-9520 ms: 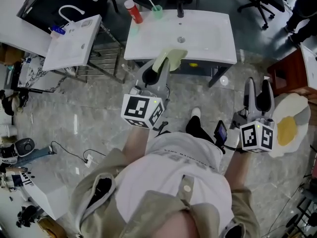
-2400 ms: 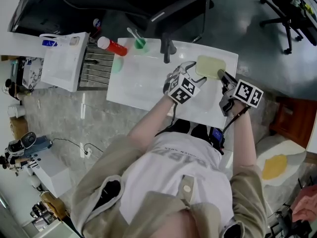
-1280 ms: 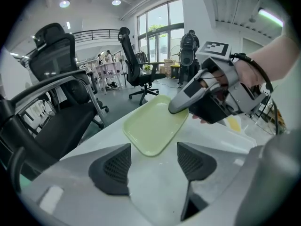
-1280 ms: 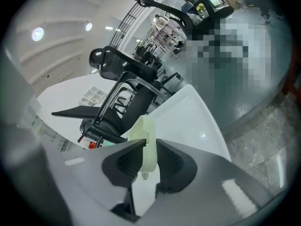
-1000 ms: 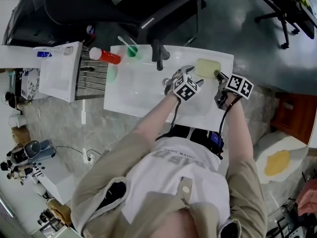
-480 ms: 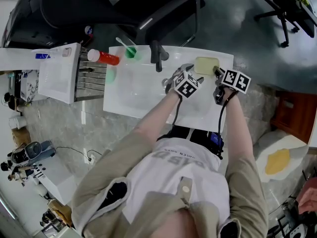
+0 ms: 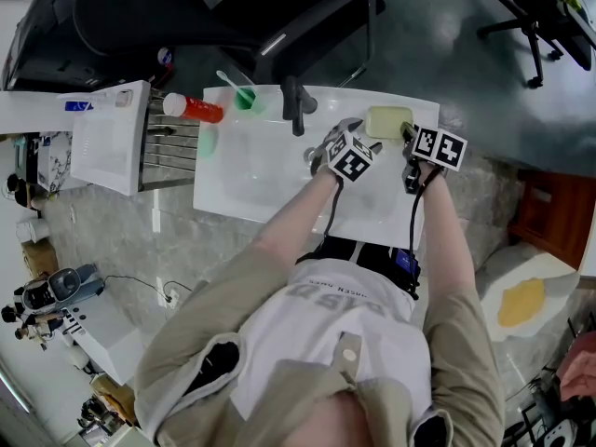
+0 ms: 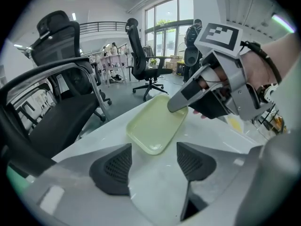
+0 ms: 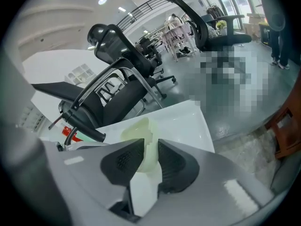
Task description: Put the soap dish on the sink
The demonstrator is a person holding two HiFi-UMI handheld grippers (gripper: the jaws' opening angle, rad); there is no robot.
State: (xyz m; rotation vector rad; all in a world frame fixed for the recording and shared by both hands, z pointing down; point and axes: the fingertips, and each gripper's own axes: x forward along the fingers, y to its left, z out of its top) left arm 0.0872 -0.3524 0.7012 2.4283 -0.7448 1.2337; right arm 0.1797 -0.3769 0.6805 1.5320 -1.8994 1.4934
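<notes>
Right gripper (image 9: 150, 149): jaws opening, the pale green soap dish (image 8: 155, 125) rim between them. I see no gap between pads and rim in the right gripper view, so I read it as gripped.

Left gripper (image 8: 154, 166): jaws apart, only bare white sink (image 7: 251, 170) surface between them. The dish lies just beyond its tips.

Dish position: flat on the sink's back right corner, right of the dark faucet (image 7: 296, 106). Its inside shows plain green.

Other container: a green cup (image 7: 246, 100) at the sink's back left, with one toothbrush (image 7: 229, 80) standing in it. A red bottle (image 7: 193, 108) with a white cap lies on its side at the sink's left back corner.

Hard to read:
- In the right gripper view the jaws cover most of the dish.
- In the head view that gripper covers the dish's right end.
- My operator's forearms cross the basin's front right part.
- A pale green patch (image 7: 207, 141) at the sink's left edge; I cannot tell what it is.

Count: two grippers, one soap dish, one cup, one toothbrush, one red bottle, one faucet. There are two white sink tops, the second (image 7: 107, 142) left of a metal rack (image 7: 172, 142). A black office chair (image 7: 186, 17) stands behind the sink.
</notes>
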